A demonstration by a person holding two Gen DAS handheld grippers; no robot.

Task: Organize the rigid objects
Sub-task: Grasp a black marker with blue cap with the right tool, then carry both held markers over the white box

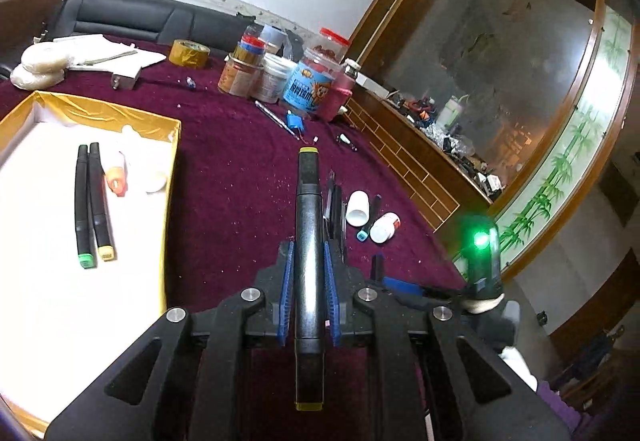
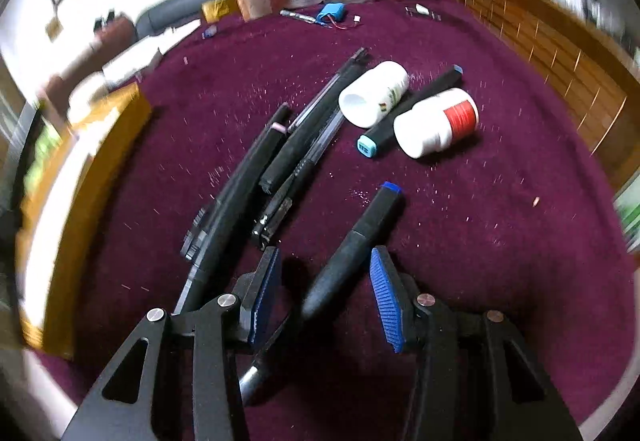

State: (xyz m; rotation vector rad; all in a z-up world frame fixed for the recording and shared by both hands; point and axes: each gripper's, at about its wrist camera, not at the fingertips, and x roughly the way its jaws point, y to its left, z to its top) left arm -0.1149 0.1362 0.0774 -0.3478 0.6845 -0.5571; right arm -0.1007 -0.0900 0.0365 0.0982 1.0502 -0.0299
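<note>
My left gripper (image 1: 308, 265) is shut on a black marker with yellow caps (image 1: 308, 225), held above the maroon cloth to the right of the gold-rimmed box (image 1: 170, 177). Two black markers (image 1: 90, 201) and an orange item lie in that box. My right gripper (image 2: 324, 273) is open, its blue pads either side of a blue-capped black marker (image 2: 360, 241) lying on the cloth. Several black pens (image 2: 280, 157), a teal-capped marker (image 2: 408, 109) and two white bottles (image 2: 376, 93) (image 2: 438, 123) lie just beyond.
Jars and tins (image 1: 280, 69) cluster at the table's far side, with a tape roll (image 1: 189, 52) and a blue battery (image 1: 294, 121). A wooden cabinet (image 1: 420, 169) borders the table on the right. A dark sofa (image 1: 132, 19) stands behind.
</note>
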